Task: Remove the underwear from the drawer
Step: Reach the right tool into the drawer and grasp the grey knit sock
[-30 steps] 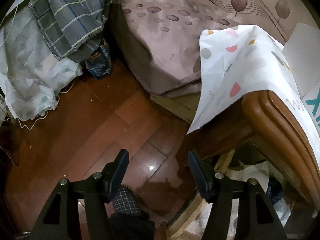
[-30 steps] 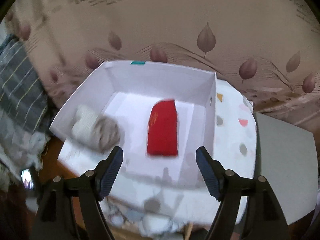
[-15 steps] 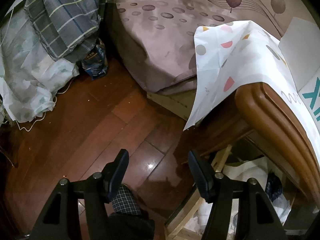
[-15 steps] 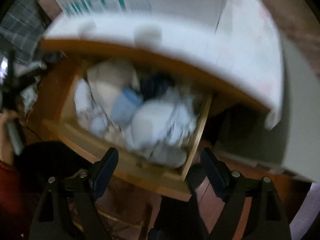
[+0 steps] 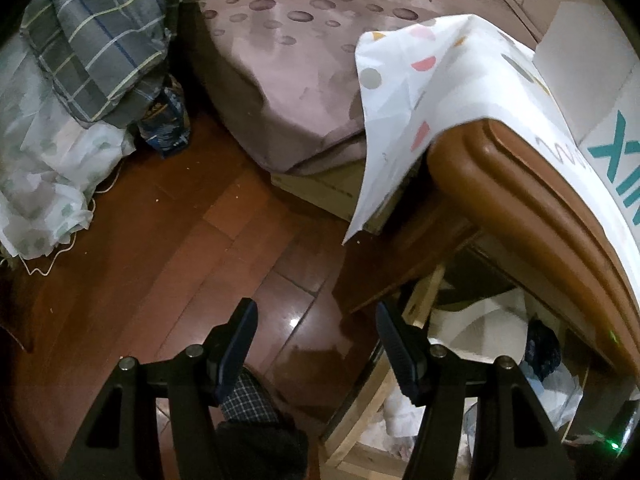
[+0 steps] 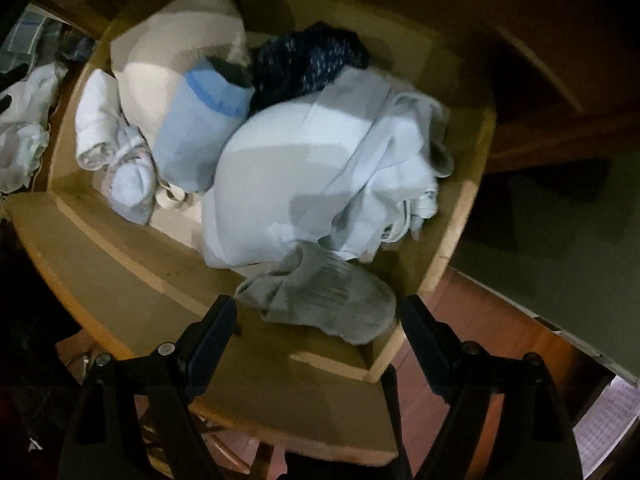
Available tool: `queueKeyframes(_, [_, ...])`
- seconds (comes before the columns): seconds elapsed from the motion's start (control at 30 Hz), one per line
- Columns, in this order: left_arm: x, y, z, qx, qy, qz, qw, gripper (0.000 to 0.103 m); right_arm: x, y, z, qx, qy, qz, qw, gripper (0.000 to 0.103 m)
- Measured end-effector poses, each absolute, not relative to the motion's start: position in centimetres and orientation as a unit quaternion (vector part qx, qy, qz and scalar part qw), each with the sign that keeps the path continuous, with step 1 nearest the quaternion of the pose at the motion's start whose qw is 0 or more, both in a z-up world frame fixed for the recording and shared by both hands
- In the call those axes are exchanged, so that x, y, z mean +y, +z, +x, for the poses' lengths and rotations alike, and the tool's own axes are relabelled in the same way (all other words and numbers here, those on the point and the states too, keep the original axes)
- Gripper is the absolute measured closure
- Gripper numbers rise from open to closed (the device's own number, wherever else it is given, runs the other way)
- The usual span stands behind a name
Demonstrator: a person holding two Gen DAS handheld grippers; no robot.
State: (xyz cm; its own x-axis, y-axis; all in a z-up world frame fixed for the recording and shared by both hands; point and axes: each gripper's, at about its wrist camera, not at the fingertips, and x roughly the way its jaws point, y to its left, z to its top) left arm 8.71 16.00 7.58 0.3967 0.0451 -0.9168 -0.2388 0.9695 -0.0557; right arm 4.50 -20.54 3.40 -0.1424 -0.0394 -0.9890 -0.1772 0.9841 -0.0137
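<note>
Several pale, crumpled underwear pieces [image 6: 312, 184] filled the wooden drawer [image 6: 132, 248] above red-brown floorboards [image 5: 192, 248] as your right gripper [image 6: 316, 320] and left gripper [image 5: 316, 328] hung spread, empty.

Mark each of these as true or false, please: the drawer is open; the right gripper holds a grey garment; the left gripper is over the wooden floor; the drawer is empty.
1. The drawer is open. True.
2. The right gripper holds a grey garment. False: its jaws are apart and nothing is between them; the grey garment lies in the drawer beyond the fingertips.
3. The left gripper is over the wooden floor. True.
4. The drawer is empty. False: it is full of folded clothes, among them a light blue roll and a pale bundle.
</note>
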Motion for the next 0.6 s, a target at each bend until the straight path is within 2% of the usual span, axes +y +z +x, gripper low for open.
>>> queueKeyframes(0.23, [15.2,7.1,8.8,0.551,0.073,-0.079,0.827,0.040,-20.6,0.5,5.3,0.774,0.062,-0.074,0.626,0.018])
queueKeyframes(0.27, [15.1,7.0,8.8,0.552,0.071,-0.077,0.827,0.040,-20.4,0.3,5.3,0.773,0.067,-0.074,0.626,0.013])
queueKeyframes(0.37, [14.9,6.9,8.8,0.553,0.070,-0.069,0.827,0.040,-19.8,-0.1,5.4,0.772,0.072,-0.083,0.626,0.013])
queueKeyframes(0.6, [14.6,6.6,8.8,0.558,0.069,-0.070,0.824,0.040,-20.2,-1.7,4.9,0.783,0.054,-0.072,0.615,0.028])
